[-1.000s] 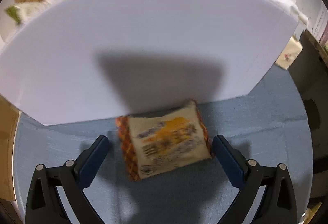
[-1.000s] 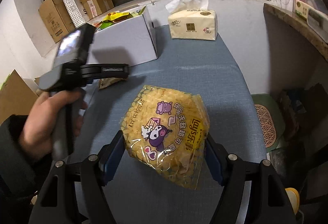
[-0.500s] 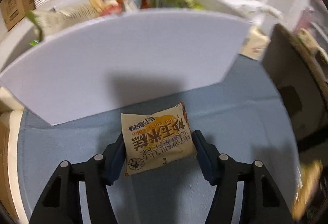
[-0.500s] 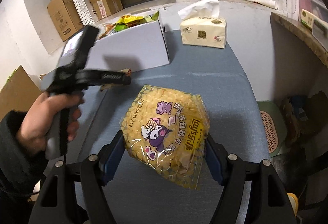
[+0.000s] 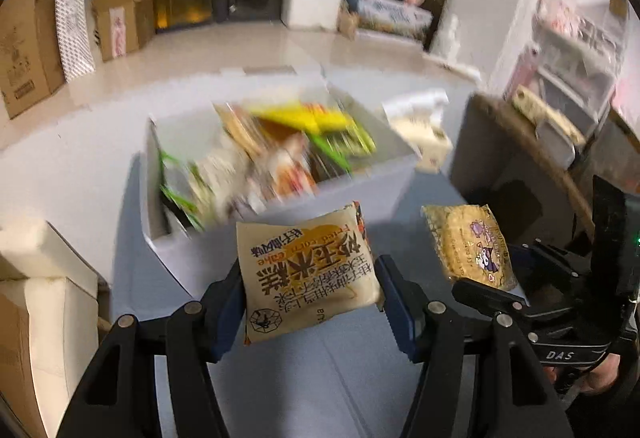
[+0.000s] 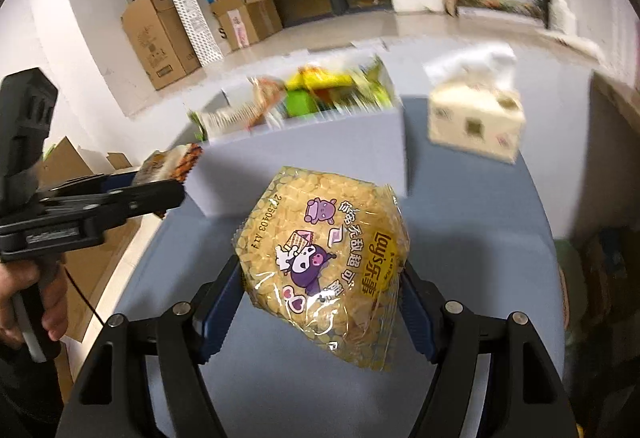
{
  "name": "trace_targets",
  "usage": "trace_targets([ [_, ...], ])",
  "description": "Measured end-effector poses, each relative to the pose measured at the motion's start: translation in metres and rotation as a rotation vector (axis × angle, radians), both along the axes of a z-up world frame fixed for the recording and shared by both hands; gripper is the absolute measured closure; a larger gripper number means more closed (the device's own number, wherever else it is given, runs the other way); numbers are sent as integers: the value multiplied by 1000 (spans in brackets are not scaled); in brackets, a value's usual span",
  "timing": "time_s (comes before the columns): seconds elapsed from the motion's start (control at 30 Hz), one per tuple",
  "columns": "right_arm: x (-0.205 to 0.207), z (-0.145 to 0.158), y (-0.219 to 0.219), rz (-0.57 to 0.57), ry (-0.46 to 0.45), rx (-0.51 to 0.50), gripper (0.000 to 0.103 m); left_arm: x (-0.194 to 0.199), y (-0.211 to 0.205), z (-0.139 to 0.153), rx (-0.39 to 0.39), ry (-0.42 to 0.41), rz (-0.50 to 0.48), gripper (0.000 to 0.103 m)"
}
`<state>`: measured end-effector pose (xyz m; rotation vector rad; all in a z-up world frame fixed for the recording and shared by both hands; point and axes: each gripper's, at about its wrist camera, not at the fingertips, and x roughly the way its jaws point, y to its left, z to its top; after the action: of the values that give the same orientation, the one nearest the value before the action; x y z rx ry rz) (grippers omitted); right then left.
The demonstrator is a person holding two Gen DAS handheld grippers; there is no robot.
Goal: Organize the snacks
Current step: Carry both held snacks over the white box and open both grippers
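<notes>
Left wrist view is showing the left gripper [image 5: 310, 292], whose jaws closed a moment ago, now clamping the corn cake packet [image 5: 306, 272] and lifting it off the table [image 5: 304, 390] before the white box [image 5: 276, 197]. Right gripper [image 6: 322, 296] is holding the Lay's bag [image 6: 324, 262] beside that box; both probably go inside.

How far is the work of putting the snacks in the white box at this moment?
Done: the white box already holds many packets. In hand: the left gripper grips a corn cake packet, the right gripper a yellow Lay's bag, both lifted off the blue table. Left: dropping both in the box.
</notes>
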<state>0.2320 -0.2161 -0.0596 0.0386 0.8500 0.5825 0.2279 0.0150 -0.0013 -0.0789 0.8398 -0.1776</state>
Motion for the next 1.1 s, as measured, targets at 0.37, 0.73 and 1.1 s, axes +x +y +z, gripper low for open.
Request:
trace_targets([
  [0.37,105,44,47,-42,-40,-18,26,100,48,11,24,55,2,36],
  [0.73,151,26,50,-64,37,11,0,105,47,-22,82,112,17,0],
  [1.1,49,34,44,-19,-83,-83,0,-8,25,-2,58,-119,63,0],
])
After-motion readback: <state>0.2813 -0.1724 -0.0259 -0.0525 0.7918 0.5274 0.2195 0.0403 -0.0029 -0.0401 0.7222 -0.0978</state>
